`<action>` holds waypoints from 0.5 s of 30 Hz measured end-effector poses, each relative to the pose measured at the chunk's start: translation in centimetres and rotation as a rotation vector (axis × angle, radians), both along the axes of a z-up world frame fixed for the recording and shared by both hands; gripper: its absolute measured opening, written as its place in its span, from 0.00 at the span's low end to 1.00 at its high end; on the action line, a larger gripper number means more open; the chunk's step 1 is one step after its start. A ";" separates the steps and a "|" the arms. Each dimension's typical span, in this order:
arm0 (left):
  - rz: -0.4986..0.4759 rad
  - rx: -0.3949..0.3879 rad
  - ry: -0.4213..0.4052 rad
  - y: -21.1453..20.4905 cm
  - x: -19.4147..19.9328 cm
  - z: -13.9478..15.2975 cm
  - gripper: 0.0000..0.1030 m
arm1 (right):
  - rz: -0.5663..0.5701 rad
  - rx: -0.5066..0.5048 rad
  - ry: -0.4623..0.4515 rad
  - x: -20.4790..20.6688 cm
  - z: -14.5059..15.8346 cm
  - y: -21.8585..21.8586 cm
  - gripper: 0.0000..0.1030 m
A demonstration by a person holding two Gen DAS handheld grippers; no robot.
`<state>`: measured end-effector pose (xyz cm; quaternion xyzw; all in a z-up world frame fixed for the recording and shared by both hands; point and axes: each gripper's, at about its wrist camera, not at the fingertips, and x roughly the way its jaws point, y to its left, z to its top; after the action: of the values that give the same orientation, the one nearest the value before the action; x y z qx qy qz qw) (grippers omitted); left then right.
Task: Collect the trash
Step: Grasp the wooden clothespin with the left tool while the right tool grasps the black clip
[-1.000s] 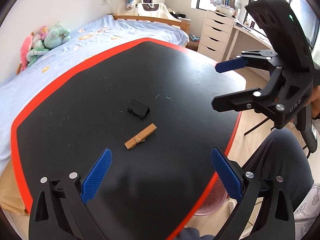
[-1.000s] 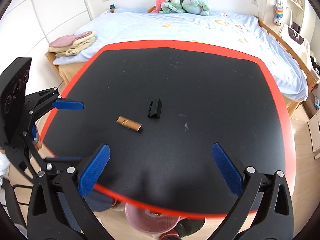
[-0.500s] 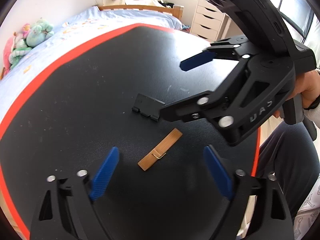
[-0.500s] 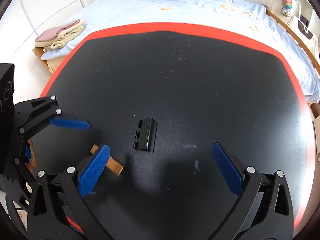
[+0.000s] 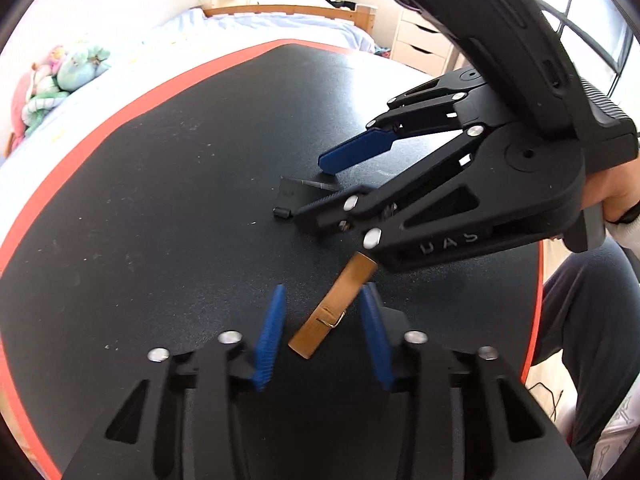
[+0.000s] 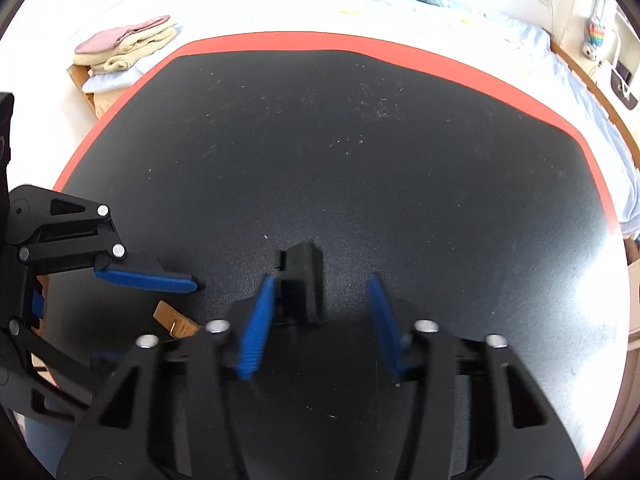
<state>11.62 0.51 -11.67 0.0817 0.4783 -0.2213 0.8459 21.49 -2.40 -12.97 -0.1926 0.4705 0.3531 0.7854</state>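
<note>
Both grippers are down on the black tabletop with the red border [image 6: 400, 52], close to each other.

Left gripper [image 5: 322, 340]: jaws closing around the flat brown wooden clothespin with a wire spring [image 5: 334, 310]. The pin lies diagonally on the table between the blue pads; the right pad [image 5: 374, 340] looks just beside or touching it, the left pad has a clear gap. Not clamped yet. The pin's far end runs under the right gripper's body.

Right gripper [image 6: 320, 320]: jaws closing around the small black plastic clip-like piece [image 6: 302, 280], which sits on the table. The left pad [image 6: 256, 326] is against its side, or nearly so, motion blur makes contact hard to call; the right pad is clearly apart from it. No grasp.

A hand [image 5: 608, 188] shows on the right gripper's handle. Bed with light blue sheet [image 6: 440, 12] beyond the table.
</note>
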 end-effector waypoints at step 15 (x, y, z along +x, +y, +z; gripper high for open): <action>0.136 -0.001 0.028 -0.2 -2.6 2.2 0.13 | -0.023 0.082 -0.004 -2.1 2.8 -4.1 0.23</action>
<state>8.98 0.28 -9.44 0.0455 0.4943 -0.1648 0.8523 19.38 -6.51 -10.14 -0.1556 0.4563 0.3627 0.7975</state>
